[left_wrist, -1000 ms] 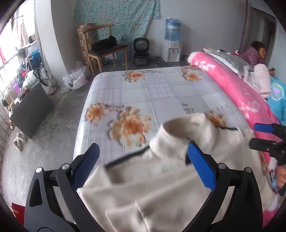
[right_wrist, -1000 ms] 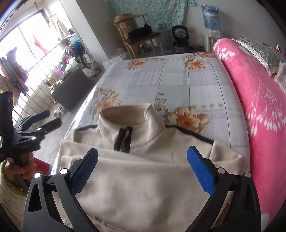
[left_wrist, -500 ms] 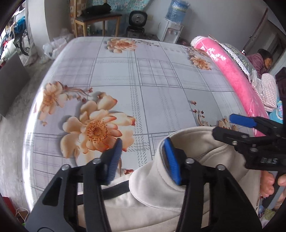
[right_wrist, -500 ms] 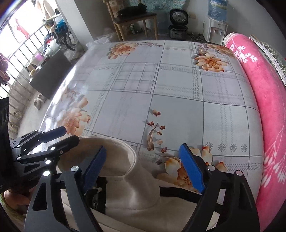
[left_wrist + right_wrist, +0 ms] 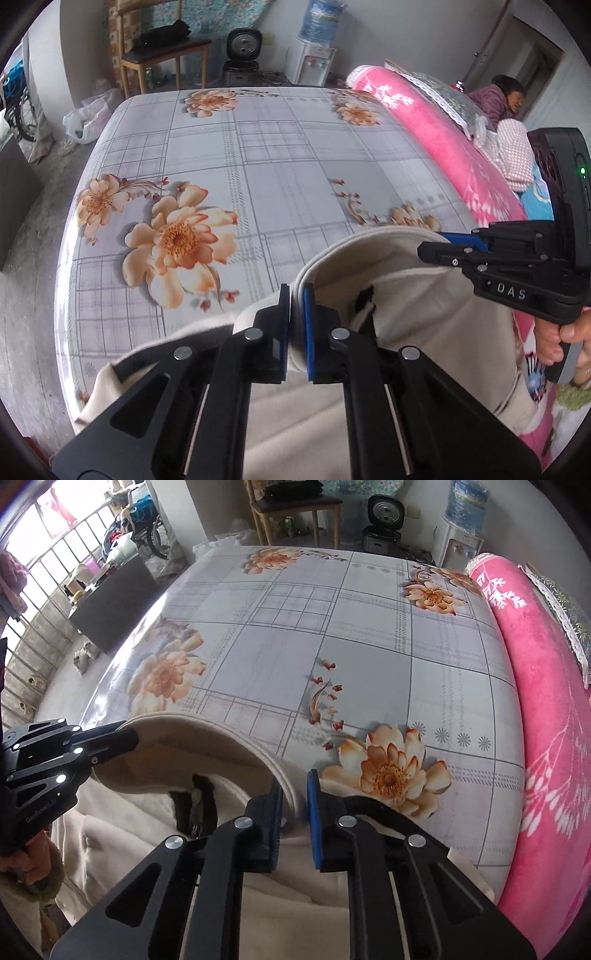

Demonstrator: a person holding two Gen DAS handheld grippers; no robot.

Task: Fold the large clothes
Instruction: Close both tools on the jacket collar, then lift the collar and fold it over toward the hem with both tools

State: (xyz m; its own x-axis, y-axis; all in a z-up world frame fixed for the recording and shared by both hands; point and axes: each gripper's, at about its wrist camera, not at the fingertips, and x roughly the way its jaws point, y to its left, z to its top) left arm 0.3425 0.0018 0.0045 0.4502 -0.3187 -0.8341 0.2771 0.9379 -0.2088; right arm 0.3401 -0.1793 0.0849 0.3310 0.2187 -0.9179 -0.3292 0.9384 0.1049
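Left wrist view shows your left gripper pinching the cream fleece pullover by its collar at the floral bed's near edge; your right gripper clamps the collar's other side. Uneven lifting could skew the fold.

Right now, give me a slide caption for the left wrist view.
Left gripper and right gripper each pinch the cream sweater's collar over the floral bedsheet.

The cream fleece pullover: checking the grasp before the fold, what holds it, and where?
Both grippers hold the cream fleece pullover by its stand-up collar rim: left gripper on one side, right gripper opposite.
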